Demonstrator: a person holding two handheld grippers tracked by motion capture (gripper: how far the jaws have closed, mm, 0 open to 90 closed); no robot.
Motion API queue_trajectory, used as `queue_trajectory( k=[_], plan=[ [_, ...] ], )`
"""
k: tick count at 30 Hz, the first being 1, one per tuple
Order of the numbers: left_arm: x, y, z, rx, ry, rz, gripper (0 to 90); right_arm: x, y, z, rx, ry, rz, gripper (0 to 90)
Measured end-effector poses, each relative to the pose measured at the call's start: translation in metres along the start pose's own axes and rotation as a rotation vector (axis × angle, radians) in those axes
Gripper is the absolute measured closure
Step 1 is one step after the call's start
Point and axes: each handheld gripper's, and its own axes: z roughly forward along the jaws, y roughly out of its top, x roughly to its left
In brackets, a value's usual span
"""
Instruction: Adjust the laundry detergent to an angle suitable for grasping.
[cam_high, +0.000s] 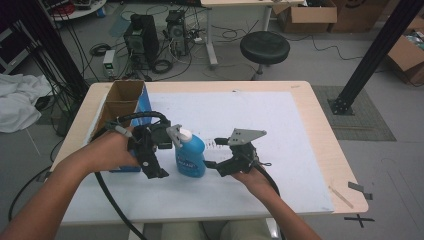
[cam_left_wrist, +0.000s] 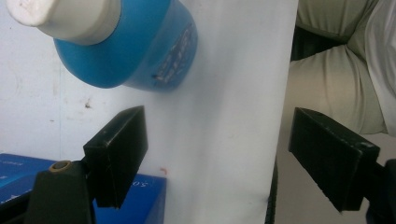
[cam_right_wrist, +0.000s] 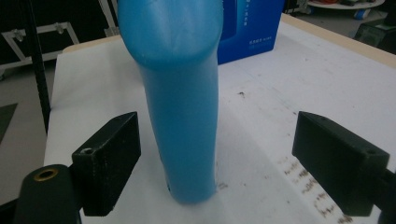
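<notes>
High view shows a blue bottle (cam_high: 190, 159) with a white cap standing upright on the white sheet (cam_high: 280, 130) that covers the surface (cam_high: 320, 115), near the front edge and between the two claws. To its left, the left claw (cam_high: 159, 161) is held in the person's left hand (cam_high: 114, 150), close beside the bottle, with its cable looping back over the hand. To the bottle's right, the right claw (cam_high: 214, 154) is held in the right hand (cam_high: 256, 177), its grey three-cornered plate on top, pointing at the bottle's side. Behind the left hand lies a blue box (cam_high: 144, 102) with an open cardboard carton (cam_high: 120, 100) beside it. Left gripper view looks down past wide-open jaws: the bottle (cam_left_wrist: 140, 46) sits beyond them, not between them and untouched, while the blue box (cam_left_wrist: 149, 196) lies below the left jaw. Right gripper view has the bottle (cam_right_wrist: 180, 93) rising between the two parted jaws, closer to the left jaw, with a gap on both sides, so nothing is clamped. The blue box (cam_right_wrist: 252, 28) stands farther back on the sheet.
</notes>
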Motion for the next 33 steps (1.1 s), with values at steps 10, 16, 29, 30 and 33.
queue_trajectory(
  k=[10, 16, 29, 30, 33],
  plan=[
    [0.000, -0.002, 0.000, -0.004, 0.002, -0.009, 20.4, 0.009, 0.002, 0.025, -0.023, 0.035, -0.004, 15.0],
    [0.001, -0.003, -0.001, -0.002, 0.004, -0.002, 20.4, 0.012, 0.003, 0.034, -0.027, 0.036, -0.004, 15.0],
    [0.001, -0.002, 0.000, 0.004, 0.001, 0.002, 20.5, 0.015, 0.005, 0.053, -0.054, 0.042, 0.002, 15.2],
    [0.001, -0.002, 0.000, 0.003, 0.001, 0.001, 20.5, 0.015, 0.005, 0.053, -0.056, 0.039, 0.002, 15.2],
    [0.001, -0.002, 0.000, -0.001, 0.002, 0.001, 20.5, 0.015, 0.005, 0.054, -0.058, 0.037, 0.006, 15.8]
  ],
)
